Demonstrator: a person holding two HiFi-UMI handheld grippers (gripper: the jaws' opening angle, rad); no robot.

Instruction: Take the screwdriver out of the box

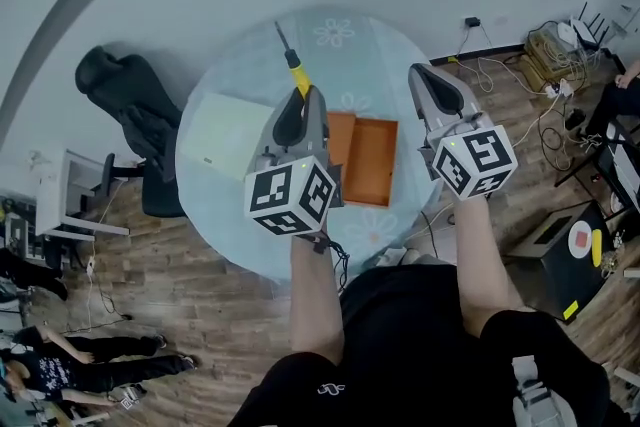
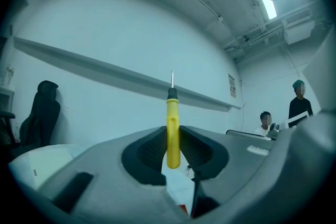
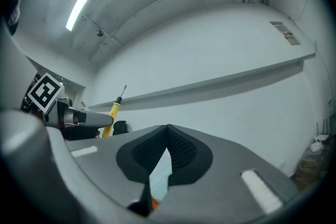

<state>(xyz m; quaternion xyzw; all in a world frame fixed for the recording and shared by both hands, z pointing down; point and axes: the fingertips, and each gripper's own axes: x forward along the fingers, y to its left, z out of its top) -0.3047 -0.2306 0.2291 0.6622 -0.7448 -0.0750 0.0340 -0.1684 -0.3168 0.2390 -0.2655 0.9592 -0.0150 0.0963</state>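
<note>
while the left gripper (image 1: pixel 303 103) holds the yellow screwdriver (image 1: pixel 296 73) tight, the orange box (image 1: pixel 370 163) lies open on the round table (image 1: pixel 400 40) below. the screwdriver is out of the box. it is up in the air, and in the head view it shows just past the far left corner of the box. the two fingers of the left gripper press on the fat yellow handle from both sides. the back end of the handle pokes out toward the person. the black neck and the thin metal tip stick out past the fingers, away from the person.

the right gripper (image 1: pixel 425 80) is up in the air too, just to the right of the box. its fingers are closed together at the tips and they hold nothing. from its own view you can see the screwdriver off to the left, in the other gripper.

the left gripper hides the left edge of the box. a pale flat square (image 1: pixel 225 137) lies on the table to the left of the box. farther left of the box, next to the table, stands a black chair (image 1: pixel 130 100). to the right of the box, down on the wood floor (image 1: pixel 520 205), lie some cables (image 1: pixel 520 65).
</note>
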